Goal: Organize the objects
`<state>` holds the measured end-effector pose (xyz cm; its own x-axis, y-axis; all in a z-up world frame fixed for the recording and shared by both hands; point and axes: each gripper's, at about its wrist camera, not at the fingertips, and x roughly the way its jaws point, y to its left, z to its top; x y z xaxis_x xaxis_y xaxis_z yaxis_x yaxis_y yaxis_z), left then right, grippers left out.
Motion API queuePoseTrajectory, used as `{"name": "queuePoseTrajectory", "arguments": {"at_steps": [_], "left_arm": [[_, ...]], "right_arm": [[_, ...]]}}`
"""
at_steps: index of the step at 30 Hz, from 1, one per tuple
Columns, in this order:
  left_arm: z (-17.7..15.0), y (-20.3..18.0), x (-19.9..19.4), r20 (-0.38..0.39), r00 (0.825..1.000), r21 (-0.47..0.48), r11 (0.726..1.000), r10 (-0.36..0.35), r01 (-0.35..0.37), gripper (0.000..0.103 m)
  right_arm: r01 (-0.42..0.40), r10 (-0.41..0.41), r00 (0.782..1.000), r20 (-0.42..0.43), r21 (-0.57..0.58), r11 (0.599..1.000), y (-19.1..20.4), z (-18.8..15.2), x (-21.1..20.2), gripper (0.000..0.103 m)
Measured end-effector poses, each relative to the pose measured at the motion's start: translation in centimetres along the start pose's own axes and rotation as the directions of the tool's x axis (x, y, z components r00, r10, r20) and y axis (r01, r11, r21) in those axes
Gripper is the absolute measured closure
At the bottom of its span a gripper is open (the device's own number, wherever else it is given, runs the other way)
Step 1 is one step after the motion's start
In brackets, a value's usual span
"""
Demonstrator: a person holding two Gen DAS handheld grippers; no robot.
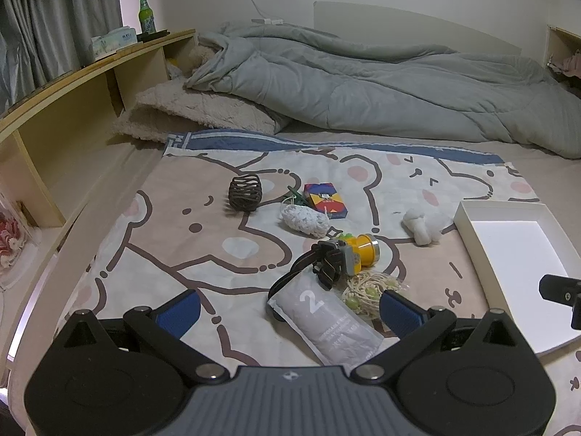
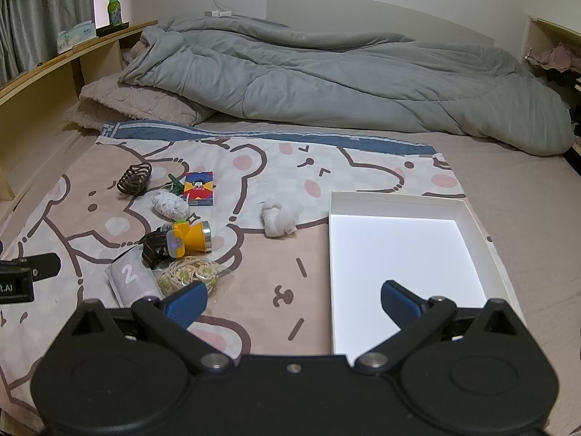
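Small objects (image 2: 189,239) lie beside empty white tray (image 2: 395,201).

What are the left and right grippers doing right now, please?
Left gripper: open, holding nothing, above the grey packet.
Right gripper: open, holding nothing, near the white tray.

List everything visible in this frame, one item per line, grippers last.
White shallow cardboard box: 1, white, empty, right on cartoon bear sheet.
Yellow headlamp with black strap: 1, mid-left.
Grey packet marked 2: 1, nearest left gripper.
Clear bag of beige cord: 1, beside packet.
White knotted cloth: 1, centre.
White crocheted pouch: 1, behind headlamp.
Red-blue card box: 1.
Brown wire cage: 1, far left.
Grey quilt: 1, back.
Green bottle: 1, shelf.
Left gripper: open.
Right gripper: open.
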<state>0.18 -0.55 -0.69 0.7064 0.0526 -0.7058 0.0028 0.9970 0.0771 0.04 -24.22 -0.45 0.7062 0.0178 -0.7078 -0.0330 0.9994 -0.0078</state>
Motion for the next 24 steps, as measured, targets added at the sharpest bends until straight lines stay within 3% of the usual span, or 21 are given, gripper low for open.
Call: {"name": "queuePoseTrajectory", "arguments": {"at_steps": [24], "left_arm": [[0.14,-0.37,-0.20,0.002,1.000,0.011,1.000,-0.001,0.001,0.000]], "right_arm": [[0.002,-0.002,1.000,-0.001,-0.002,1.000,0.07,-0.11,-0.01,0.000]]}}
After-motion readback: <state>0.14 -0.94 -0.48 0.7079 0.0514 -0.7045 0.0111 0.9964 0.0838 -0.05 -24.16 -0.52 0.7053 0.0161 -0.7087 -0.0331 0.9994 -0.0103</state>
